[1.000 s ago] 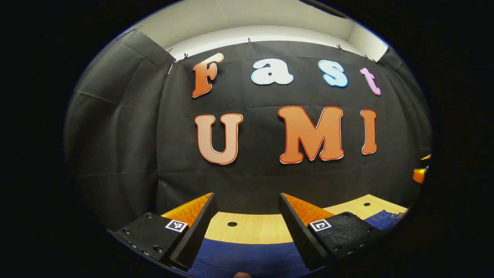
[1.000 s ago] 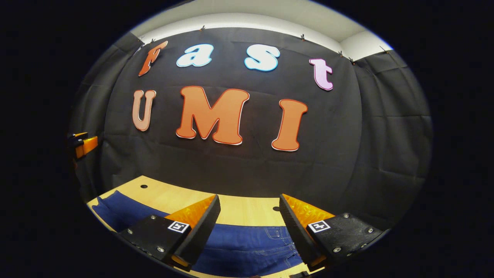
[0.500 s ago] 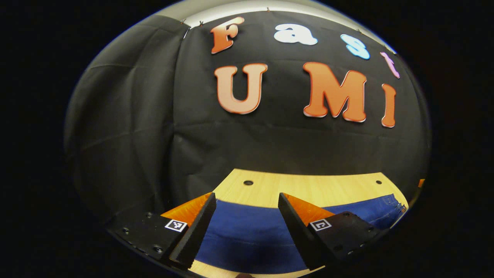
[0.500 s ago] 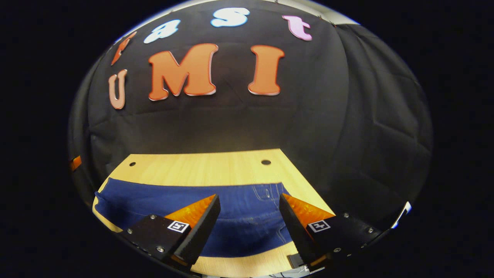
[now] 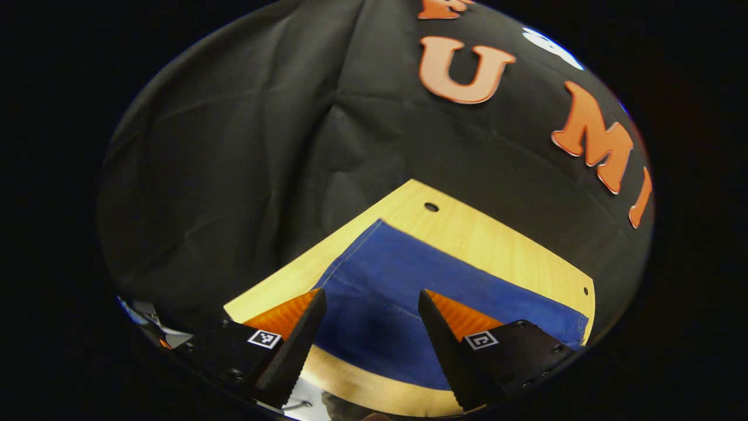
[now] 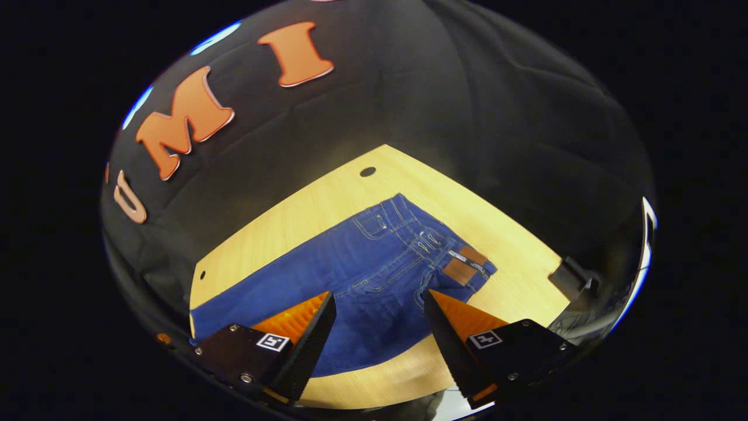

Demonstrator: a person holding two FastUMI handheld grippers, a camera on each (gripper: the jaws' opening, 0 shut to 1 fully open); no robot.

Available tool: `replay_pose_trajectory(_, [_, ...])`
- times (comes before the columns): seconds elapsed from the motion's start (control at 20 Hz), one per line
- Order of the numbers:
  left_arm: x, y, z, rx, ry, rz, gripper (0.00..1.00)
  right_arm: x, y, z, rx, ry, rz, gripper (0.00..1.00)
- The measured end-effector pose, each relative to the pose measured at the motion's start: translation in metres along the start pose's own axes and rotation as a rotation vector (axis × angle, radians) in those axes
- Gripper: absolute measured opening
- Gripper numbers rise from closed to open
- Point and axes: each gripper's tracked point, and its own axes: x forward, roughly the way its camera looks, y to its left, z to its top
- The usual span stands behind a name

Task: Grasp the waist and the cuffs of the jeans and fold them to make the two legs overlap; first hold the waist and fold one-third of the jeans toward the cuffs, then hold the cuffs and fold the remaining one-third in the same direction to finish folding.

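Observation:
Blue jeans (image 6: 350,275) lie flat on the light wooden table (image 6: 327,199). In the right gripper view the waist end with its brown leather patch (image 6: 461,266) and back pocket lies at the right. My right gripper (image 6: 377,345) hangs open above the seat of the jeans, nothing between its fingers. In the left gripper view the cuff end of the jeans (image 5: 374,257) points away toward the booth wall. My left gripper (image 5: 368,345) is open above the leg, apart from the cloth.
The wooden table (image 5: 485,234) has small round holes near its far edge. The black cloth wall stands close behind it. A dark bracket (image 6: 570,278) sits at the table's right edge in the right gripper view.
Both grippers have tilted down and turned toward the table, so much more of the jeans and tabletop shows now. Both have stayed open.

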Motion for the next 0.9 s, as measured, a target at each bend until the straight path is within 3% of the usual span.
replay_pose_trajectory(0.15, [0.023,0.021,-0.025,-0.109,0.123,0.024,0.98,0.012,-0.019,-0.009,0.012,0.047,-0.041,0.97])
replay_pose_trajectory(0.4, [0.048,0.043,-0.053,-0.319,0.263,0.029,0.98,0.027,-0.027,-0.015,0.122,0.113,-0.045,0.97])
replay_pose_trajectory(0.9, [0.080,0.071,-0.076,-0.566,0.378,0.024,0.96,0.053,-0.042,-0.014,0.267,0.180,-0.033,0.96])
